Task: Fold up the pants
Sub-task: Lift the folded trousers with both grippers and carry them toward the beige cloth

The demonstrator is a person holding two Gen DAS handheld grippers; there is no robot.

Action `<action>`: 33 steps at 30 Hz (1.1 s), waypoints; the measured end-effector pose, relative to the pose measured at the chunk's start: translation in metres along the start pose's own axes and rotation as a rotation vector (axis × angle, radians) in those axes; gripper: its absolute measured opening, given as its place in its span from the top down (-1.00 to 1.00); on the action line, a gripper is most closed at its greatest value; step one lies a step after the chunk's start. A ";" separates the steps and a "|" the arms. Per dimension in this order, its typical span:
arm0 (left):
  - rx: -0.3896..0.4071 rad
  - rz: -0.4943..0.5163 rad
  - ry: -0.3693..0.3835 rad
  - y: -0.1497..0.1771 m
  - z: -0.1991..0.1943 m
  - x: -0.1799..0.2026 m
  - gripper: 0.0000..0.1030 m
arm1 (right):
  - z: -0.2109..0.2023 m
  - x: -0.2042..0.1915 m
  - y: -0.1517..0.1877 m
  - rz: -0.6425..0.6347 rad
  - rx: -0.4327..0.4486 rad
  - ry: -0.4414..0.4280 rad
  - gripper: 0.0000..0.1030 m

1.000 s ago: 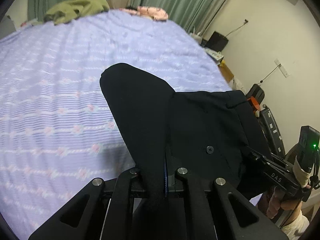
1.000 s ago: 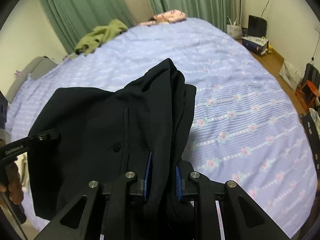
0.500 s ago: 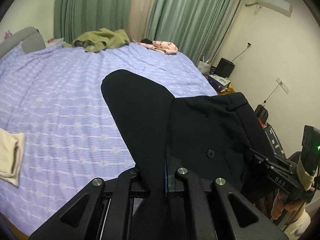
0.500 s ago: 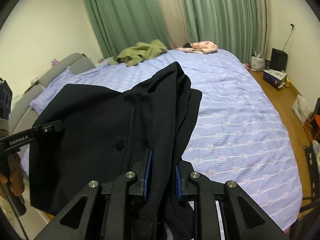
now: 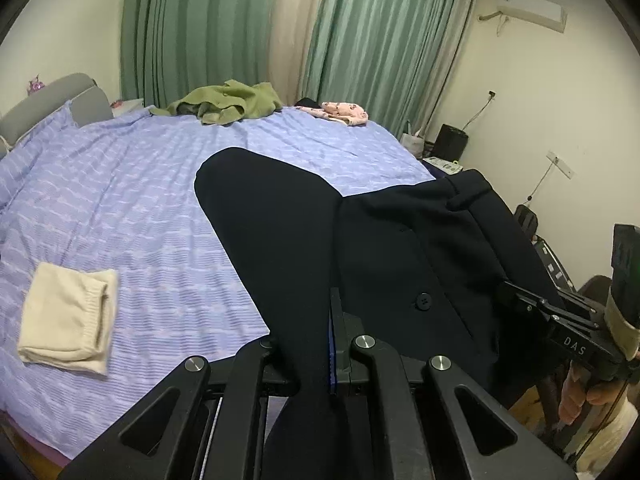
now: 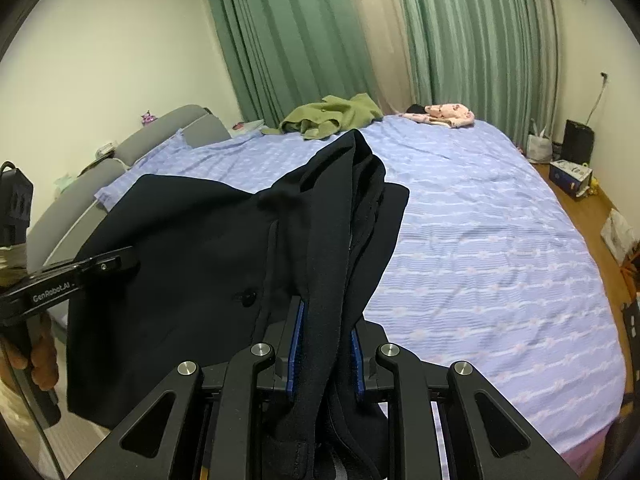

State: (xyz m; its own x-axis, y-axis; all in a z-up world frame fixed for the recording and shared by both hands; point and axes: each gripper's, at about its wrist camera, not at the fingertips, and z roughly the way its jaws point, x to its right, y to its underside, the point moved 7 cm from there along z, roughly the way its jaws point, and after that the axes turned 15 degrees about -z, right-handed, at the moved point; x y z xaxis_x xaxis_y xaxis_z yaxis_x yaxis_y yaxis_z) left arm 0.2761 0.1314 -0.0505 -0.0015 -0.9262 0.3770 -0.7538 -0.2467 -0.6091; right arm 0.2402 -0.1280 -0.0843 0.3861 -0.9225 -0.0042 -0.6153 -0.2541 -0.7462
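Left gripper point(image 5: 320, 344): clamped on one edge of the black pants point(image 5: 360, 240).
Right gripper point(image 6: 324, 344): closed on bunched cloth at the other edge.
Pants: stretched between both grippers, held above the bed point(image 5: 140, 200).
Near on bed: folded cream cloth point(image 5: 68, 324).
Far: green garment point(image 5: 228, 104), pink garment point(image 5: 344, 112), green curtains point(image 5: 360, 40).

Bed point(image 5: 120, 208), lilac striped cover, spread ahead of the jaws. Cream folded cloth point(image 5: 68, 322) on it, left of the left jaws. Far ahead: green garment point(image 5: 228, 102) and pink garment point(image 5: 344, 112) at the far edge; green curtains point(image 6: 460, 32) behind. Box point(image 6: 570, 180) on floor, far right.
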 end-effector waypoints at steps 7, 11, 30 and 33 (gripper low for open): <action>-0.002 0.051 -0.014 -0.012 -0.056 -0.080 0.83 | -0.003 -0.097 -0.009 0.054 0.022 0.013 0.59; 0.020 0.031 -0.033 -0.017 -0.079 -0.112 0.83 | 0.003 -0.141 -0.021 0.008 0.004 -0.016 0.59; 0.053 -0.172 -0.137 -0.006 -0.113 -0.269 0.83 | 0.057 -0.279 -0.053 -0.205 -0.031 -0.193 0.59; 0.023 -0.162 -0.116 -0.014 -0.111 -0.301 0.83 | 0.072 -0.303 -0.055 -0.192 -0.048 -0.182 0.59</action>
State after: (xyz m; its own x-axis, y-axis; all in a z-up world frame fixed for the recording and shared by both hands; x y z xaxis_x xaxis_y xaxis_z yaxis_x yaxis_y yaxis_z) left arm 0.2141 0.4455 -0.0781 0.1956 -0.9001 0.3893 -0.7226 -0.4007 -0.5633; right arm 0.2066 0.1865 -0.0902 0.6137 -0.7895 0.0114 -0.5490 -0.4370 -0.7125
